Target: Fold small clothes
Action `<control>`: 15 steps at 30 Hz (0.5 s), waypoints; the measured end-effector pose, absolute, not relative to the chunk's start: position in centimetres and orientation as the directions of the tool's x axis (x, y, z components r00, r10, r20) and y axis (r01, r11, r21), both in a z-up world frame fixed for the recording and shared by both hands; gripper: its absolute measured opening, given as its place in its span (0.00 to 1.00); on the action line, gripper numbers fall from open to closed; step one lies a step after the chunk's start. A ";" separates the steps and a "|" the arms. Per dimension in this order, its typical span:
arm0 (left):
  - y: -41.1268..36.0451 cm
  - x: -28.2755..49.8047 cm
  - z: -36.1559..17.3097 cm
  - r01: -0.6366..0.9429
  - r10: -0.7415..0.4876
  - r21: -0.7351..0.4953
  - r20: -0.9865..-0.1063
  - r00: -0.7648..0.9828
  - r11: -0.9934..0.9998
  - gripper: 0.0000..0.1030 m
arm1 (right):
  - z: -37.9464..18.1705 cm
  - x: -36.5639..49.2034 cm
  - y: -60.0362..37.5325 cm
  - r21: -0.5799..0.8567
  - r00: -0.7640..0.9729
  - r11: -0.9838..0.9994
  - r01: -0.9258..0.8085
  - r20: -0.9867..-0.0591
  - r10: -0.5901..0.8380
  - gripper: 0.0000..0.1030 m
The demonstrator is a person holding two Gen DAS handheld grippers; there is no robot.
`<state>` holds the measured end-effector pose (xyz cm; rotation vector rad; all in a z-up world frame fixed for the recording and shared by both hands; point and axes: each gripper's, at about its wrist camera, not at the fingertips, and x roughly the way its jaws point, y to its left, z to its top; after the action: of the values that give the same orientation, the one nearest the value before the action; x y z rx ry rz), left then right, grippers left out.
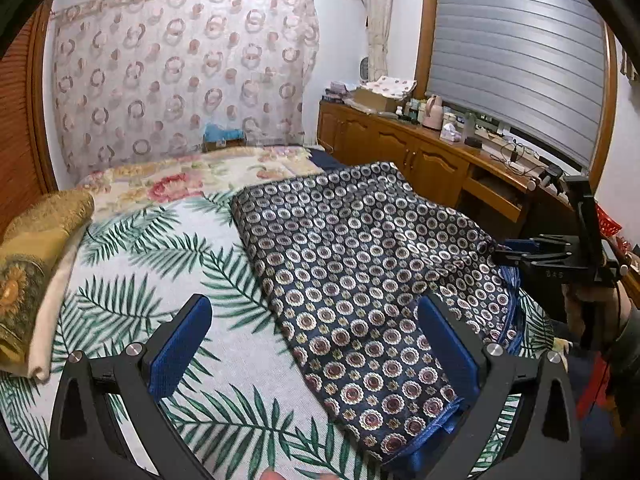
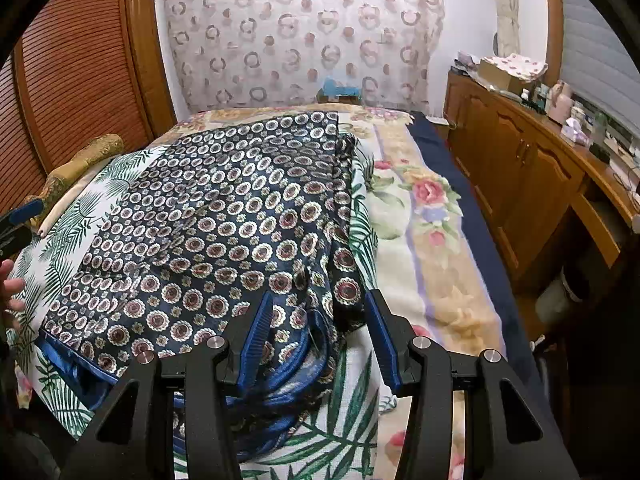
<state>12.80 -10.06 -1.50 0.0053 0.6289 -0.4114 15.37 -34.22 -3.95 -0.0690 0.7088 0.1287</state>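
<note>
A dark blue garment (image 1: 360,248) printed with round medallions lies folded on the palm-leaf sheet (image 1: 140,248) of a bed. My left gripper (image 1: 314,304) is open wide just above the garment's near left edge, with nothing pressed between its blue pads. In the same view my right gripper (image 1: 504,256) reaches in at the garment's right edge. Seen from its own camera, the right gripper (image 2: 319,300) stands part open over the garment (image 2: 224,216), whose blue-trimmed near right corner lies between the fingers without being pinched. The left gripper (image 2: 20,216) shows at the far left.
A gold pillow (image 1: 36,248) lies along the bed's left side. A floral blanket (image 2: 420,208) covers the right side. Wooden cabinets (image 1: 400,148) with a cluttered top line the right wall, and a louvred wooden door (image 2: 72,60) stands at the left. A hand (image 2: 10,284) holds the left gripper.
</note>
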 end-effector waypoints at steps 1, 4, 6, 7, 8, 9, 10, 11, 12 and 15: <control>-10.0 12.8 -1.6 0.379 -0.379 -0.128 -0.579 0.722 0.917 1.00 | -4.0 15.5 -34.3 -0.023 0.751 0.990 -0.137 -0.655 0.089 0.48; -10.0 12.8 -2.2 0.376 -0.370 -0.124 -0.604 0.705 0.918 1.00 | -4.2 15.2 -34.3 -0.023 0.753 0.990 -0.139 -0.652 0.090 0.47; -9.9 12.7 -2.7 0.374 -0.369 -0.129 -0.620 0.693 0.919 1.00 | -4.2 15.1 -33.8 -0.012 0.747 0.985 -0.171 -0.654 0.122 0.07; -9.8 12.7 -3.0 0.374 -0.375 -0.140 -0.628 0.682 0.917 1.00 | -4.2 14.8 -33.6 -0.012 0.746 0.984 -0.180 -0.653 0.128 0.06; -9.7 12.7 -3.2 0.375 -0.377 -0.147 -0.635 0.674 0.915 1.00 | -4.1 14.4 -33.5 -0.013 0.748 0.982 -0.190 -0.650 0.137 0.05; -9.6 12.6 -3.5 0.375 -0.379 -0.152 -0.644 0.664 0.915 1.00 | -3.9 13.8 -33.3 -0.013 0.751 0.979 -0.201 -0.644 0.145 0.04; -9.6 12.6 -3.7 0.372 -0.376 -0.152 -0.651 0.659 0.916 1.00 | -3.7 13.2 -33.3 -0.012 0.754 0.979 -0.206 -0.640 0.150 0.04; -9.7 12.5 -4.0 0.371 -0.376 -0.155 -0.659 0.652 0.915 1.00 | -3.6 12.8 -33.5 -0.008 0.755 0.979 -0.204 -0.638 0.153 0.04; -9.7 12.5 -4.1 0.374 -0.379 -0.157 -0.663 0.646 0.914 1.00 | -3.6 12.2 -33.6 -0.002 0.758 0.980 -0.199 -0.635 0.153 0.04; -10.0 12.3 -4.9 0.388 -0.389 -0.166 -0.682 0.619 0.907 1.00 | -3.9 11.7 -33.9 -0.017 0.761 0.986 -0.168 -0.638 0.119 0.04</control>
<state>12.33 -10.04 -4.90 -0.0020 0.7855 -0.4468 11.65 -33.94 -3.88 -0.0746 0.6887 0.1566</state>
